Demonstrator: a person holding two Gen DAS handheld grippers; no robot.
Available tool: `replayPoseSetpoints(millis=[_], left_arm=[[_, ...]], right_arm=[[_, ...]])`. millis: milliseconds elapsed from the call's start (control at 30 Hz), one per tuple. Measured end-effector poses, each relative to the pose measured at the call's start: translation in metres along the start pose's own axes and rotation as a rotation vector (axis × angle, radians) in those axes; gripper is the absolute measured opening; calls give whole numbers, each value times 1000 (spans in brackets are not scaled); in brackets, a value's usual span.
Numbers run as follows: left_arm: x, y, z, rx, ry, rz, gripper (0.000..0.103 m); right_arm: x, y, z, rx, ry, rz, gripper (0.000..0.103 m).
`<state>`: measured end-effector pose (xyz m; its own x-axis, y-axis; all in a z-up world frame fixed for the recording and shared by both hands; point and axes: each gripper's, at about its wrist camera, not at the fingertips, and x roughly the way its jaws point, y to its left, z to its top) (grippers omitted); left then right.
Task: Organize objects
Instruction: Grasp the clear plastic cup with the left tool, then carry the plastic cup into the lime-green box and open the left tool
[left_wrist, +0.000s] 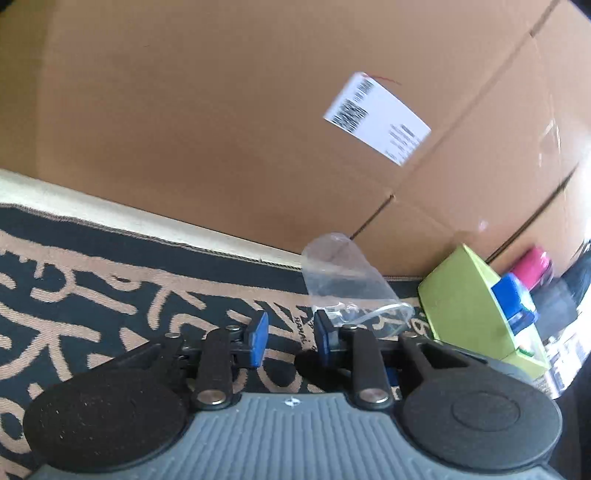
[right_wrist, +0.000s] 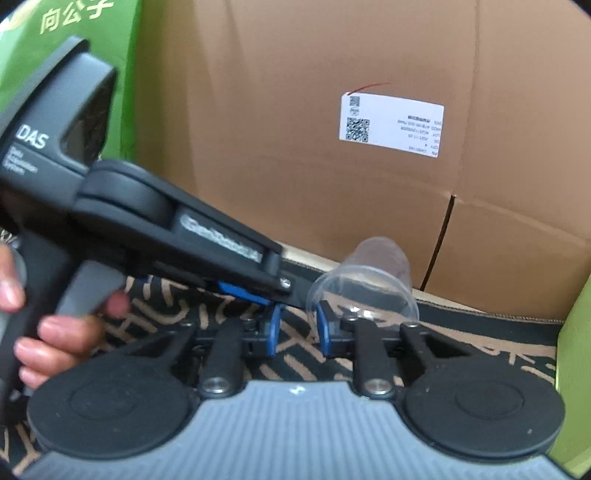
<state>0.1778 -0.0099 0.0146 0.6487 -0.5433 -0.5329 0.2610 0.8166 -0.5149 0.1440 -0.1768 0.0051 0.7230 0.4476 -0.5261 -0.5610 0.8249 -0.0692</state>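
The big cardboard box (left_wrist: 221, 129) stands at the far edge of a dark patterned rug (left_wrist: 92, 280), and a white label (left_wrist: 376, 116) is stuck on its front wall. The clear plastic cup (left_wrist: 343, 280) is just in front of this box. It is tilted on its side, with the base toward the box and the open mouth turned away from it.

The left claw (left_wrist: 291, 338) is in front of the box, and its two blue pads (left_wrist: 260, 338) stand only a little apart. The rug shows through the narrow gap, so nothing is pressed between them. The rim of the cup is at the outer finger, but I cannot tell if it touches.

In the right wrist view the right claw (right_wrist: 298, 328) is also in front of the box (right_wrist: 295, 129) and is also only slightly open, with rug in the gap. The left edge of the cup's (right_wrist: 369, 280) rim comes down close to one finger. I cannot tell if the pads hold it.

The left claw (right_wrist: 284, 291) reaches in from the side, with its tip at the cup's rim, and the left hand (right_wrist: 55, 332) grips its handle.

A green carton (left_wrist: 469, 306) stands along the box wall, beside the cup, with a blue thing (left_wrist: 513, 299) and a pink thing (left_wrist: 535, 266) near it, both blurred.
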Motion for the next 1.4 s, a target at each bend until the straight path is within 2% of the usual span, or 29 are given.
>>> replayPoseSetpoints(millis=[33,100,133,167,233,267,367,433,467,500,567,733,833,867,900,933,967,1067,1133,1267,1400], left_arm=[[-1,-2,0,10,0,-6,26],[-8,3,3,-41,-23,-54,29],[-11,8,5,-92,-29,-89,38],[-15,13,8,-140,-35,-117,54],[-23,18,10,-221,-77,-135,67],[-24,15,12,-223,-90,-117,68],[-22,-1,16,-135,-90,-59,71],[-16,-8,17,-115,-81,-44,73],[-10,-11,19,-111,-72,-52,73],[-5,-14,21,-107,-57,-60,73],[-3,-14,22,-103,-50,-57,73],[3,-12,21,-67,-32,-51,73],[2,-10,18,-56,-23,-51,72],[4,-11,16,-46,-15,-48,70],[6,-12,14,-37,-11,-62,68],[7,-12,13,-38,-4,-88,59],[7,-14,12,-38,2,-112,52],[-2,-26,9,36,-35,-82,48],[-7,-32,6,48,-36,-82,48],[-18,-47,1,89,-53,-91,47],[-33,-67,-3,128,-107,-88,47]], right_arm=[[-3,0,-2,-4,-4,2,21],[-7,-2,-3,2,-11,-4,21],[-7,-4,-4,7,-6,-9,21],[-7,-6,-6,12,3,-13,21],[-8,-8,-6,20,6,-9,21],[-9,-7,-7,13,4,-5,21],[-13,-2,-10,-11,7,0,21],[-21,0,-14,-15,-4,-8,22],[-18,1,-11,-23,-14,-19,28],[-22,2,-12,-34,-23,-36,40],[-33,2,-13,-56,-51,-74,51],[-57,-15,-6,-14,-135,-165,51],[-37,-23,-1,2,-64,-233,51],[-24,-23,0,-5,-24,-230,48],[-14,-23,1,-3,5,-227,37],[-4,-24,0,8,42,-215,29],[2,-23,1,7,74,-190,17],[-8,-18,0,4,33,-202,16],[-16,-19,-2,21,17,-203,13],[-35,-24,-5,34,-16,-212,13],[-57,-24,1,45,-64,-229,13]])
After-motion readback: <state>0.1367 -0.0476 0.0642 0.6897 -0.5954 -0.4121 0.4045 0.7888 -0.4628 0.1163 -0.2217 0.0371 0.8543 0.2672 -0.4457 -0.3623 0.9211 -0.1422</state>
